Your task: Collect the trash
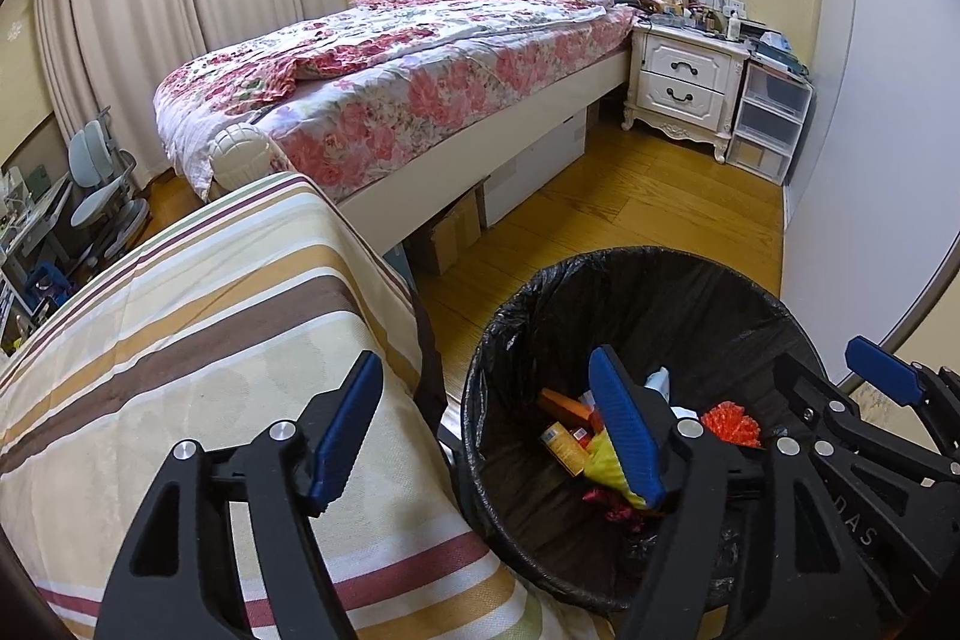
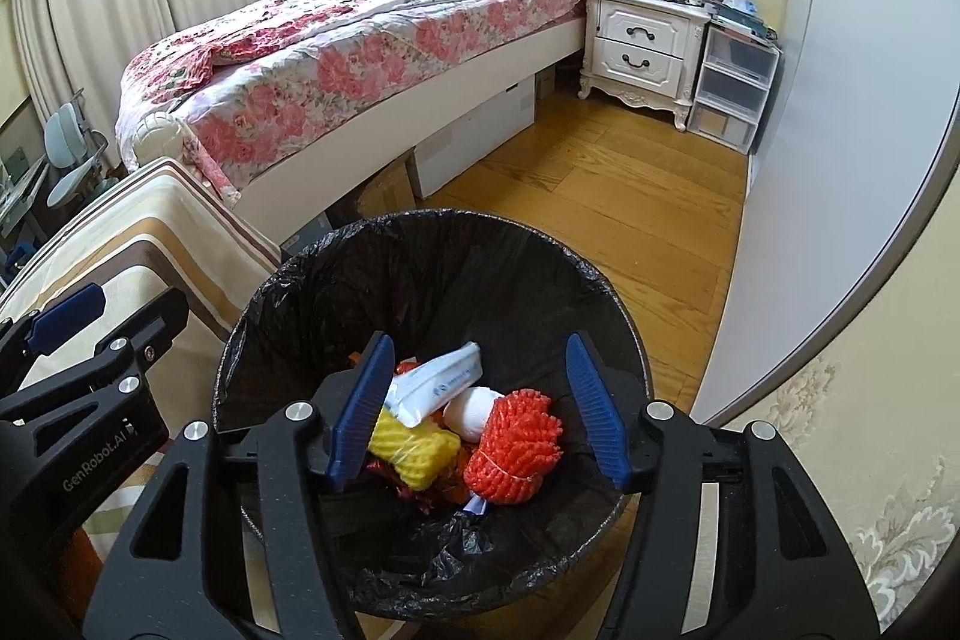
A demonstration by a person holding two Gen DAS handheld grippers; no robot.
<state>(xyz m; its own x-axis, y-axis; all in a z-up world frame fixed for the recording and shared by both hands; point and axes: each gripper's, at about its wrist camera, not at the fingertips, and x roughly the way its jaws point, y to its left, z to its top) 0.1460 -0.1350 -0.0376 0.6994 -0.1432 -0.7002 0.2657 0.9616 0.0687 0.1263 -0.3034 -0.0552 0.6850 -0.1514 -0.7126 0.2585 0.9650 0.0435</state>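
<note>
My 2 grippers over bin (image 2: 432, 250): right gripper (image 2: 480, 412) wide, empty, inside rim; left gripper (image 1: 486, 430) wide, empty, straddling rim beside striped cover (image 1: 198, 316).

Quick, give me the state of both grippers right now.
Left gripper: open, nothing between the jaws, beside the bin.
Right gripper: open, holding nothing, over the trash in the bin.

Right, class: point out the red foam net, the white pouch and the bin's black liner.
Red foam net (image 2: 516, 451), right wrist view, middle of its ribbed bundle.
White pouch (image 2: 435, 388), right wrist view, its flat printed face.
Black liner (image 2: 456, 268), right wrist view, bare far inner wall.
</note>
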